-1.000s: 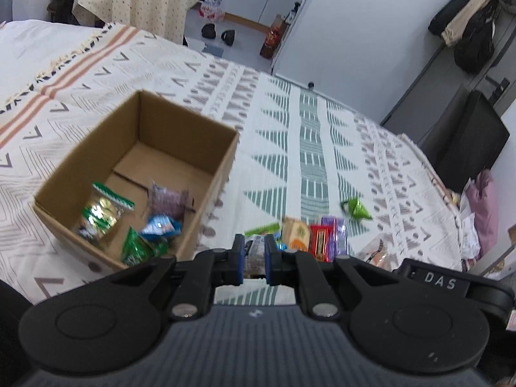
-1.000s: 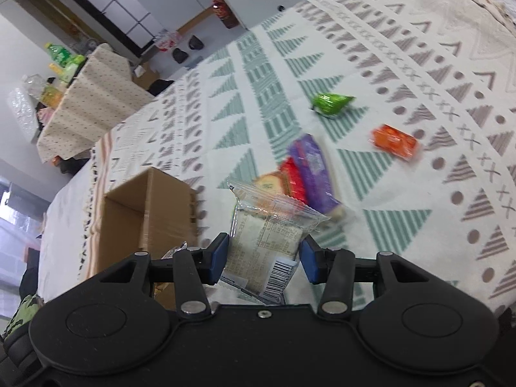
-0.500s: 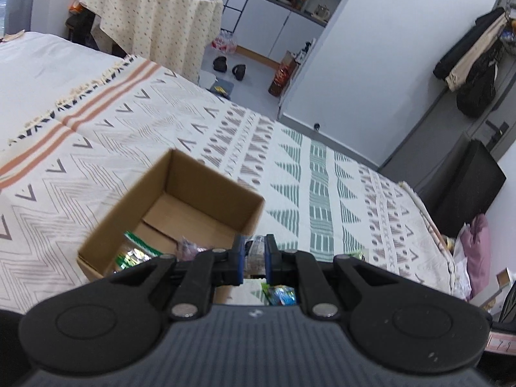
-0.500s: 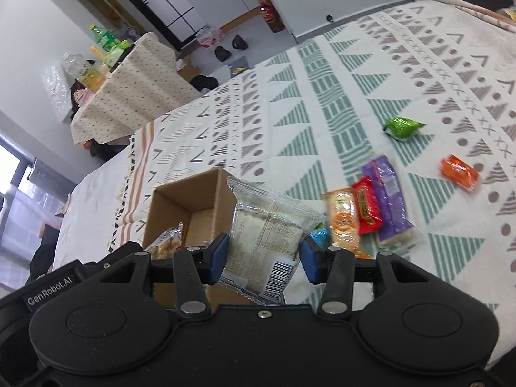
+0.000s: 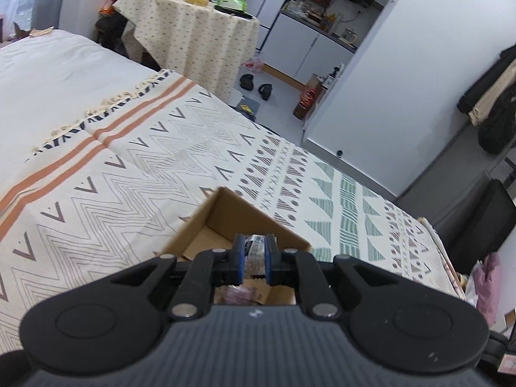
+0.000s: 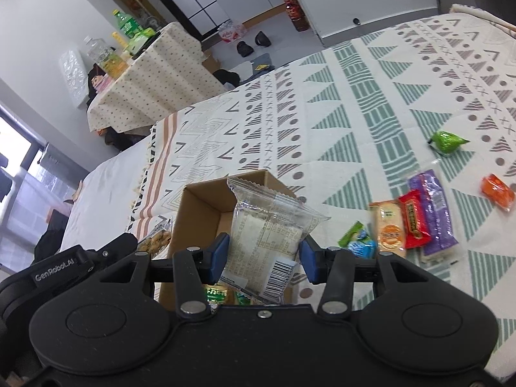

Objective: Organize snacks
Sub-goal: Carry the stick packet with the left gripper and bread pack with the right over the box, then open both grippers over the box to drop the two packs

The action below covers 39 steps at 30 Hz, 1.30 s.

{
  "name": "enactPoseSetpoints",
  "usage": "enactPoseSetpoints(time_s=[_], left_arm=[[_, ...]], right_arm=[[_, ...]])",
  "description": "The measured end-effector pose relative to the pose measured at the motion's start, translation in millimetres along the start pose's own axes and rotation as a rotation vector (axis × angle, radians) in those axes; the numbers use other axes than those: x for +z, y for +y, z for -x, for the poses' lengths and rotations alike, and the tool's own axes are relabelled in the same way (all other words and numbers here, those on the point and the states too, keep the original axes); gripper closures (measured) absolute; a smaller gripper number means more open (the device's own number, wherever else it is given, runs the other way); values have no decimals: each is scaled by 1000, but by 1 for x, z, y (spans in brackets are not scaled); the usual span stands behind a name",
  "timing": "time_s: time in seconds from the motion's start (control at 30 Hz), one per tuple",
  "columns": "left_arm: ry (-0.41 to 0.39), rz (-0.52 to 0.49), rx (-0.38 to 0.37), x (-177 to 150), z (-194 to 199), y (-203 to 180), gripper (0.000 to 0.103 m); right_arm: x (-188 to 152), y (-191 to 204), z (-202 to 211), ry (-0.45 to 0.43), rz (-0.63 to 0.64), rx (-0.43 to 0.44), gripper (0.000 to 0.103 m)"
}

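A bed covered by a cream blanket (image 6: 371,103) printed with green triangles, grey zigzags and orange stripes fills both views. On it stands an open brown cardboard box (image 6: 200,213), also seen from the left wrist (image 5: 225,213), with a few wrapped snacks on its floor; a green-labelled packet (image 6: 216,293) shows below the right gripper.

The right gripper (image 6: 264,258) hangs over the box with its blue-padded fingers (image 6: 219,253) spread wide and pressed on either side of a clear plastic packet (image 6: 267,225) holding a pale cake, barcode label at its lower corner. The packet stands upright above the box's open top.

The left gripper (image 5: 254,259) is also above the box, its fingers (image 5: 238,258) nearly together and pinching a small dark, clear-wrapped snack (image 5: 254,251). From the right wrist view, the same snack looks like a bag of brownish pieces (image 6: 154,238), just left of the box wall.

Right of the box, on the blanket, lies a cluster of snacks touching side by side: a long purple bar (image 6: 433,213), a red bar (image 6: 414,219), a tan biscuit packet (image 6: 388,229), and a small blue-and-green packet (image 6: 358,242). Further right and apart lie a small orange packet (image 6: 498,192) and a shiny green wrapped sweet (image 6: 446,142).
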<state>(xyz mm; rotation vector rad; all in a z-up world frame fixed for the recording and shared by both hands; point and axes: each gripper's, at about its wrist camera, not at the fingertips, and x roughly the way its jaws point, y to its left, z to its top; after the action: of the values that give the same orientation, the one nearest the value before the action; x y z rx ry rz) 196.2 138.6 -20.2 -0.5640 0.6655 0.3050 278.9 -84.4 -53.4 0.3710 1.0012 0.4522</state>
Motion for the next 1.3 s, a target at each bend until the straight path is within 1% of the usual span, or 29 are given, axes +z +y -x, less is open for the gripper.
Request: enactPoseSetpoints(time_s=[0.2, 0.3, 0.33, 0.4, 0.47, 0.53, 0.57, 0.63, 0.7, 0.73, 0.8, 0.83, 0.87, 0.9, 0.93, 1.0, 1.03, 1.07, 1.1, 1.13, 1.17, 1.23, 1.3], left_arm=[[-2, 34, 10, 9, -11, 19, 92], [-4, 53, -7, 9, -18, 26, 91], [1, 60, -2, 9, -21, 27, 91], [8, 64, 37, 6, -26, 30, 89], [27, 60, 55, 4, -30, 34, 88], [55, 77, 61, 1, -33, 40, 84], [66, 83, 66, -1, -33, 43, 80], [74, 87, 88, -4, -32, 48, 71], [72, 74, 102, -6, -30, 50, 59], [69, 68, 108, -6, -28, 50, 57], [68, 58, 119, -7, -26, 51, 46], [69, 55, 119, -7, -25, 51, 44], [70, 53, 119, -7, -24, 51, 38], [74, 51, 124, -7, -23, 51, 33], [80, 51, 135, -7, -23, 51, 31], [95, 48, 151, -7, -23, 50, 27], [102, 43, 153, -8, -23, 49, 27], [106, 38, 157, -8, -23, 47, 24], [110, 30, 165, -9, -23, 46, 19], [112, 22, 170, -10, -22, 44, 17], [111, 13, 169, -12, -21, 42, 13], [107, 4, 168, -15, -19, 39, 9], [107, 3, 166, -17, -17, 36, 2]], right_arm=[[2, 18, -18, 21, 19, 8, 57], [4, 25, -25, 29, 25, 6, 57], [4, 27, -28, 31, 27, 6, 57], [6, 31, -32, 35, 31, 2, 57], [7, 34, -36, 39, 34, 3, 57], [9, 38, -40, 42, 34, 1, 57], [10, 39, -42, 43, 32, -1, 57], [12, 43, -45, 41, 34, 1, 57], [15, 47, -48, 36, 32, 5, 56], [17, 49, -49, 31, 35, 11, 54], [21, 53, -47, 15, 38, 18, 49], [22, 55, -45, 4, 40, 23, 40], [24, 56, -42, -7, 44, 29, 34], [25, 56, -39, -17, 47, 28, 31], [24, 56, -36, -22, 50, 21, 27], [24, 54, -31, -25, 60, 20, 26], [23, 52, -29, -24, 60, 17, 23], [22, 49, -27, -25, 57, 7, 18], [20, 46, -24, -28, 58, -5, 14], [18, 43, -22, -33, 63, -16, 9], [16, 40, -18, -37, 70, -29, 6], [13, 34, -14, -34, 84, -48, 5], [10, 29, -10, -31, 97, -60, 0]])
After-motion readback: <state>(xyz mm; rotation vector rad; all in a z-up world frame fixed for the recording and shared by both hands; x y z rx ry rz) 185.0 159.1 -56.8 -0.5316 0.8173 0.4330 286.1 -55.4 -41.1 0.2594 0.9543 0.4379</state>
